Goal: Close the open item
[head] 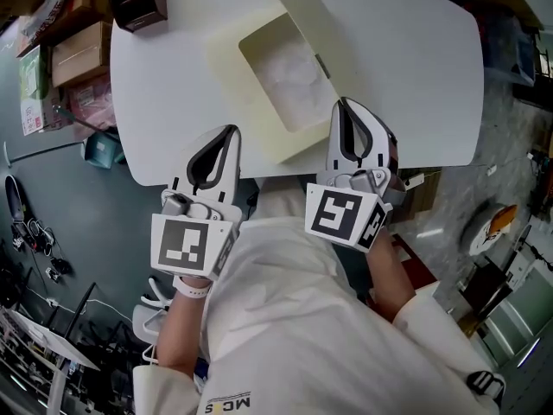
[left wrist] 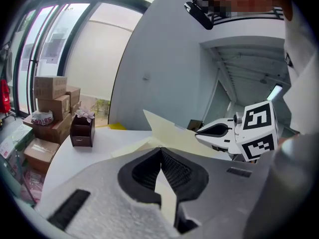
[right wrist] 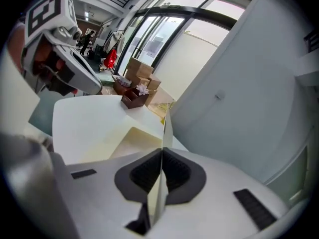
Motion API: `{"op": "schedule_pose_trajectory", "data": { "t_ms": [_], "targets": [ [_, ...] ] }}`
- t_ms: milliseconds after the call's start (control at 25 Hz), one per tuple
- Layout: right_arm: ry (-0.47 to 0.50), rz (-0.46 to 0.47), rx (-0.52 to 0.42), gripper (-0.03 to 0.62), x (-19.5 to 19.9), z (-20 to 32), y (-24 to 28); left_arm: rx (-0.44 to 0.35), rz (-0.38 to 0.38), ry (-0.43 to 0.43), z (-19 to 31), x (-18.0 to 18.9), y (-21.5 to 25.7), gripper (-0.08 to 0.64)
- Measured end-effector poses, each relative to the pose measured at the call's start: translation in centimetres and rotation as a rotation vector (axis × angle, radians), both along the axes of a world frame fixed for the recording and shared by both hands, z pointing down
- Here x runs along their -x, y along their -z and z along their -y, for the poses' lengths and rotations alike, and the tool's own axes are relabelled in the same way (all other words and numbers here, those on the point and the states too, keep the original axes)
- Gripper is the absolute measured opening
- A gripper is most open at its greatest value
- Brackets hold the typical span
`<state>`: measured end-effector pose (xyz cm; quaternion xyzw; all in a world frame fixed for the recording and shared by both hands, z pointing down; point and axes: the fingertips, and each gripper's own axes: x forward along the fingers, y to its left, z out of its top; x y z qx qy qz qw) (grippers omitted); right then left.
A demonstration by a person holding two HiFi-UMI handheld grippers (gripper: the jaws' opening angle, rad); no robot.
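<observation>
left tongs [head: 231, 132] clamped on cream cardboard left flap [head: 230, 80] | right tongs [head: 343, 104] clamped on raised right flap [right wrist: 167, 128] | open cream cardboard box [head: 298, 141] just ahead, between both tongs, on white desk [head: 164, 85]

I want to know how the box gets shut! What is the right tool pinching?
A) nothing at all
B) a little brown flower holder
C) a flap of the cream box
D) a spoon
C: in the right gripper view, the right tool has its jaws shut on the thin upright flap of the open cream box.
</observation>
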<state>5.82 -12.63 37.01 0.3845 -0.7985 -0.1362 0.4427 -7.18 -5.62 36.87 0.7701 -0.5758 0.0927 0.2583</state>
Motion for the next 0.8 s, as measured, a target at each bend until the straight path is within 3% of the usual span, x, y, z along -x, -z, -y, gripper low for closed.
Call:
{"op": "schedule_pose_trajectory", "data": {
  "t_ms": [280,360,600,800],
  "targets": [
    [0.046,0.091,0.15,0.017,2.7,-2.0,-2.8,0.035,-0.006,0.059,-1.4,1.7,-2.1,0.026],
    [0.056,0.142,0.222,0.021,3.6,-2.6,-4.0,0.057,-0.007,0.057,-1.8,1.9,-3.4,0.026],
    [0.124,0.179,0.302,0.023,5.6,-3.7,-5.8,0.125,-0.068,0.083,-2.1,2.2,-6.1,0.026],
    [0.147,0.248,0.415,0.025,6.6,-4.7,-7.7,0.152,-0.075,0.077,-1.9,1.9,-7.4,0.026]
  ]
}}
